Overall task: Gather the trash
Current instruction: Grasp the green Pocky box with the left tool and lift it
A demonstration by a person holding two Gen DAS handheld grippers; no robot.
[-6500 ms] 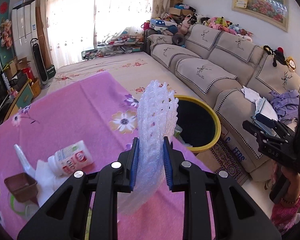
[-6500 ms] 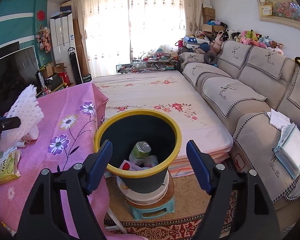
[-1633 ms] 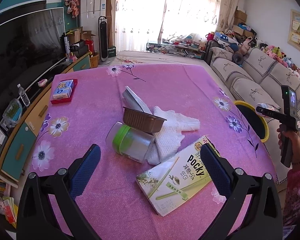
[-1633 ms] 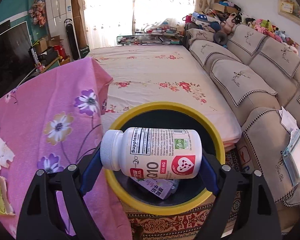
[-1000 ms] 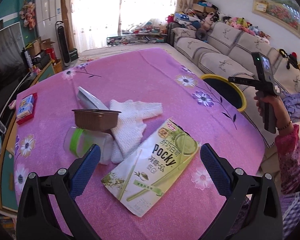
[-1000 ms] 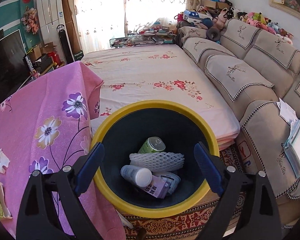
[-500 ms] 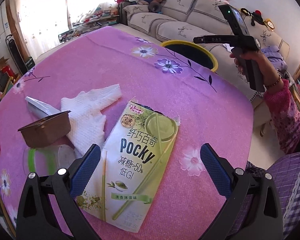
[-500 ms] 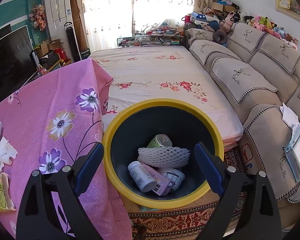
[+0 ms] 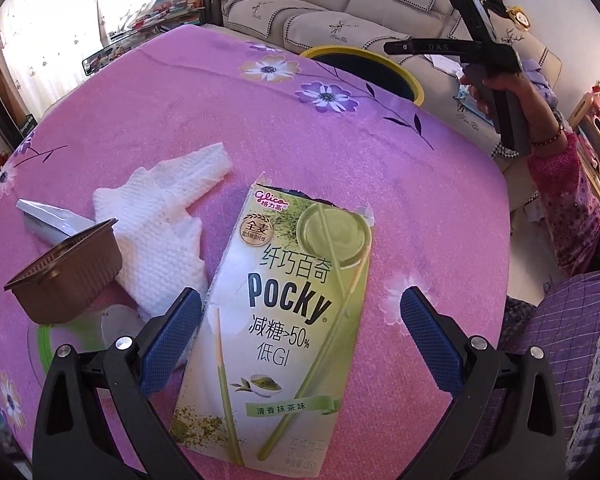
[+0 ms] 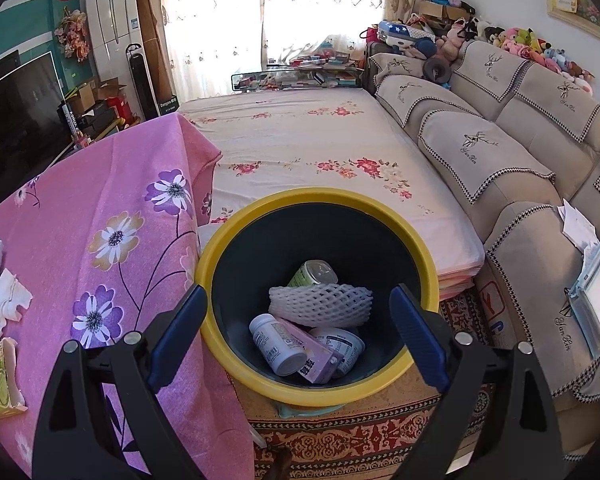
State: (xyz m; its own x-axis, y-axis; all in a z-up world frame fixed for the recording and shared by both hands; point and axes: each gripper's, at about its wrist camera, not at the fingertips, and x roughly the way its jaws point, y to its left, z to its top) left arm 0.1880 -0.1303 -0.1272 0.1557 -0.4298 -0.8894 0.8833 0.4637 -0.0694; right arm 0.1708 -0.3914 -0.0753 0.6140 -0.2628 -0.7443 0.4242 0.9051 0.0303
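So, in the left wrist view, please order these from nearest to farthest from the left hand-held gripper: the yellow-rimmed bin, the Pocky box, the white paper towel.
Measured from the left hand-held gripper:
1. Pocky box: lies flat between the open fingers, nearest.
2. White paper towel: on the pink cloth, ahead and to the left of the box.
3. Yellow-rimmed bin: past the table's far right edge, farthest.

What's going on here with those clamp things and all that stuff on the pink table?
A person is clearing trash with a hand-held gripper in each hand. The left hand-held gripper hangs open over a Pocky box on the table. The right hand-held gripper is open and empty above the yellow-rimmed bin, which holds a pill bottle and foam netting.
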